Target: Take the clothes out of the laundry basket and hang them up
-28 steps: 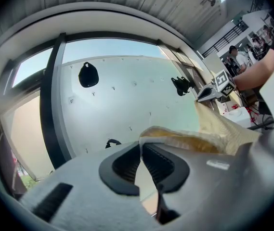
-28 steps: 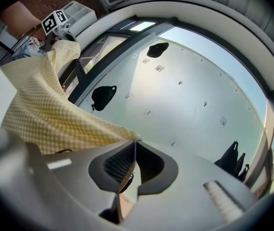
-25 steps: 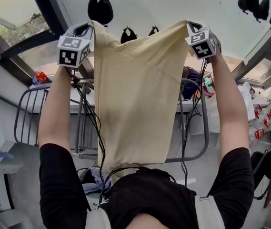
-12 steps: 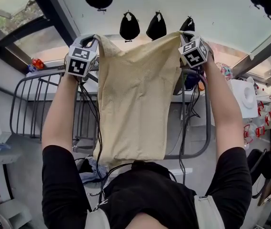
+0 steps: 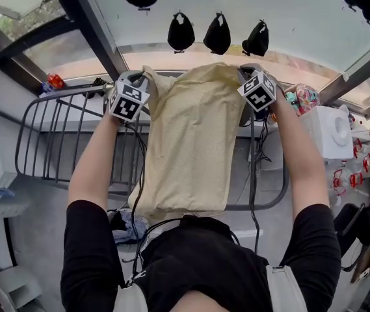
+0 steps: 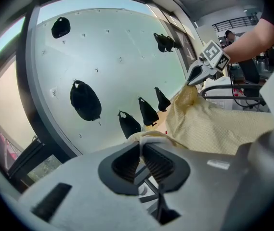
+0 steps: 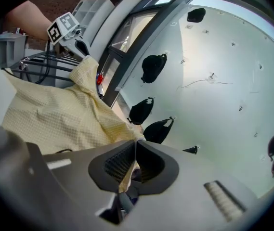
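Drying rack (image 5: 74, 91): grey bars ahead and below, top rail close to both hands. Yellow cloth (image 5: 185, 148) is spread between the two tools, top edge near rail level, hem hanging down to the person's chest. Left gripper (image 6: 141, 141) is clenched on one top corner and right gripper (image 7: 136, 143) on the other, fabric pinched in both sets of jaws. Reads as mid-drape. I'd hold both corners level and taut, carry the top edge past the rail so about half falls each side, and let go only once the weight sits on the bar. Around: dark window beam (image 5: 97, 41) upper left, white box (image 5: 331, 132) right of the rack. Cables (image 5: 253, 174) dangle from the right tool across the bars, a snag risk. Black pouches (image 5: 217, 34) hang on the pane, out of the way
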Available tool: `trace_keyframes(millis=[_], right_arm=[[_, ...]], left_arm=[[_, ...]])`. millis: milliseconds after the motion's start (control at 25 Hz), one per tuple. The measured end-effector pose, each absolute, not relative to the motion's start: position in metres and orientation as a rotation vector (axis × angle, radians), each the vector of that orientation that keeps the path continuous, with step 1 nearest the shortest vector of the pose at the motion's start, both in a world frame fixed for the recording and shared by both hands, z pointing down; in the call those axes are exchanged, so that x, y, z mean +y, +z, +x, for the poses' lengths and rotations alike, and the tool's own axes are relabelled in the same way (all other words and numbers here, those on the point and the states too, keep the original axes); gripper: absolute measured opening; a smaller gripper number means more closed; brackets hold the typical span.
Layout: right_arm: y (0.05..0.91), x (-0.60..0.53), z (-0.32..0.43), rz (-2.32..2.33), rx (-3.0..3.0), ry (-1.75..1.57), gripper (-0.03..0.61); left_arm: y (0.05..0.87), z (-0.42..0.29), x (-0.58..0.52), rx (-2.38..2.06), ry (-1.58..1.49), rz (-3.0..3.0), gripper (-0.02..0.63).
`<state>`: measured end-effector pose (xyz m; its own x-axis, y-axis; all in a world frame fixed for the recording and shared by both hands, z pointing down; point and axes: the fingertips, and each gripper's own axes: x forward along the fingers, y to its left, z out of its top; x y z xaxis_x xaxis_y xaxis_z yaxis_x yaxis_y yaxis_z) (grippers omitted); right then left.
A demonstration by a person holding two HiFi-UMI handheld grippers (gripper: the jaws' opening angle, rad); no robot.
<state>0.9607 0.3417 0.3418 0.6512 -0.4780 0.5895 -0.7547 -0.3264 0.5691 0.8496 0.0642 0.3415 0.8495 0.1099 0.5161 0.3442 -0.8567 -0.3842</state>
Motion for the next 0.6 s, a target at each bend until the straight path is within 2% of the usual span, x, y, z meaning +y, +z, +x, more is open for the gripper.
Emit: trace_keyframes(millis=[80, 200, 440, 600], right_arm=[[0.354, 0.340, 0.939, 1.936, -1.001, 0.401, 0.029], [0.371, 0.339, 0.909, 1.892, -1.073, 0.447, 0.040], [0.391, 0.341, 0.864, 1.878, -1.206, 0.576, 0.188], [0.368, 0.340, 0.845, 1.974, -1.199, 0.543, 0.198]], left_arm=[[0.351, 0.842, 0.068, -0.354, -0.682, -2.568, 0.040], [0.363, 0.825, 0.077, -0.407, -0.736, -2.613, 0.104], [0.377, 0.793, 0.097, -0.514, -0.791, -2.661, 0.235], [0.354, 0.770, 0.104, -0.522, -0.702, -2.706, 0.253]])
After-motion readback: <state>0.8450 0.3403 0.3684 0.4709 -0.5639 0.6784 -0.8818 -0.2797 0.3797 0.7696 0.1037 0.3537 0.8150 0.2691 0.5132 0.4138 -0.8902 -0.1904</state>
